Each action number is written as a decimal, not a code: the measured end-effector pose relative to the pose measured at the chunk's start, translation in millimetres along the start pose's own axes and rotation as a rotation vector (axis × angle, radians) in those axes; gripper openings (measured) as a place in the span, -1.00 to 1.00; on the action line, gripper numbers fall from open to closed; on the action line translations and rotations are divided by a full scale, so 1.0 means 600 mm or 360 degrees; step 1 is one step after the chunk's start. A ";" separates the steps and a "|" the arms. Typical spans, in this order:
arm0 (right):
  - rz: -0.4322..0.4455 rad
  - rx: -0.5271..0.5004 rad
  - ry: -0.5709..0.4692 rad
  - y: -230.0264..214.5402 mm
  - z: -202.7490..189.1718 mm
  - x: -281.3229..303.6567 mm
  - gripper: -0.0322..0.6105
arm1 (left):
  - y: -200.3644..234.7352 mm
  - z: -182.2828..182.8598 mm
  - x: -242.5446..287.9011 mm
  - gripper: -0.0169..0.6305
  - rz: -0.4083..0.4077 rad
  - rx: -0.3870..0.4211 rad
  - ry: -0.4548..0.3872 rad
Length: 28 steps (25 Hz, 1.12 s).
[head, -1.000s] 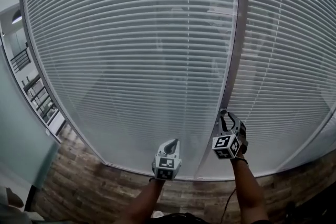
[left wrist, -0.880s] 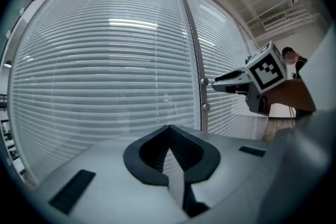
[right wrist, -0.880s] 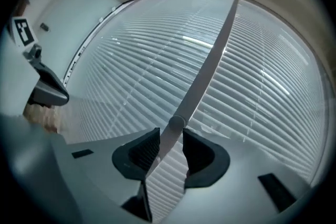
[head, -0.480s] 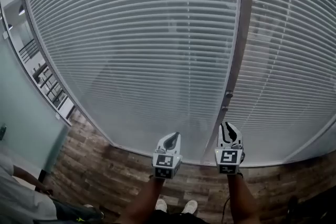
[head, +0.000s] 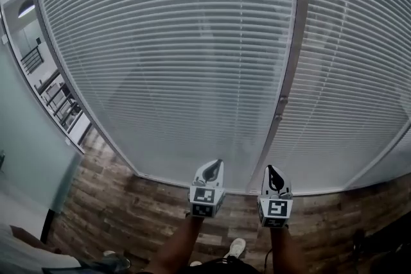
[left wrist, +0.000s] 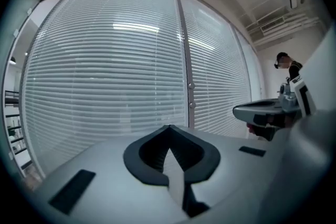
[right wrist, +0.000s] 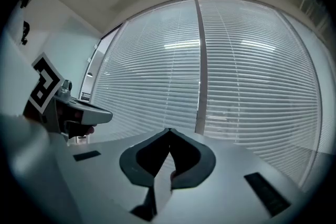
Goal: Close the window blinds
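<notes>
Your left tool (head: pixel 214 167) is shut and empty. Your right tool (head: pixel 272 171) has just been closing; its tips now meet with nothing between them. Both hang side by side above the wooden floor (head: pixel 122 202), clear of the window. Beyond them, the blinds (head: pixel 180 61) cover both panes, slats apparently near flat. If more tilt is needed, open the right tool first, grip the knob (head: pixel 282 100) on the post (head: pixel 292 42) squarely, and turn evenly.

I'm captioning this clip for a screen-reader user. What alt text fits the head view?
A person's left gripper and right gripper point side by side at lowered white blinds covering two panes split by a grey post. Both pairs of jaws are together and empty, the right's having just closed; a wood-look floor lies below.
</notes>
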State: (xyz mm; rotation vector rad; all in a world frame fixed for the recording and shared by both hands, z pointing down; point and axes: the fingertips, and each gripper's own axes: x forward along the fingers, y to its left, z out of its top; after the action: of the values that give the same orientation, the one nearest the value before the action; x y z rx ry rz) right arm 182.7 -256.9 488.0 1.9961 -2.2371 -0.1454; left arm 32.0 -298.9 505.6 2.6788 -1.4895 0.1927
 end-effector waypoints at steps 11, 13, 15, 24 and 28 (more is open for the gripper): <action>-0.0119 0.0059 -0.0138 0.118 0.019 -0.134 -0.89 | 0.051 -0.014 -0.182 -0.94 -0.0021 0.0059 -0.0121; -0.0152 0.0062 -0.0121 0.138 0.020 -0.157 -0.89 | 0.056 -0.021 -0.213 -0.94 -0.0024 0.0040 -0.0132; -0.0173 0.0065 -0.0108 0.152 0.017 -0.178 -0.89 | 0.054 -0.025 -0.240 -0.94 -0.0034 -0.0005 -0.0144; -0.0233 0.0083 -0.0080 0.181 0.004 -0.244 -0.89 | 0.050 -0.043 -0.306 -0.94 0.0005 0.0021 -0.0148; -0.0199 0.0048 -0.0065 0.177 0.002 -0.250 -0.89 | 0.040 -0.051 -0.318 -0.94 0.0054 -0.0010 -0.0126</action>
State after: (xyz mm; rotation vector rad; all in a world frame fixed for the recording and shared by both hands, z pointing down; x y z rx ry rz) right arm 95.1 -96.0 498.2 2.1683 -2.1502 -0.1680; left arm -90.7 -147.4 508.7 2.6876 -1.5551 0.0846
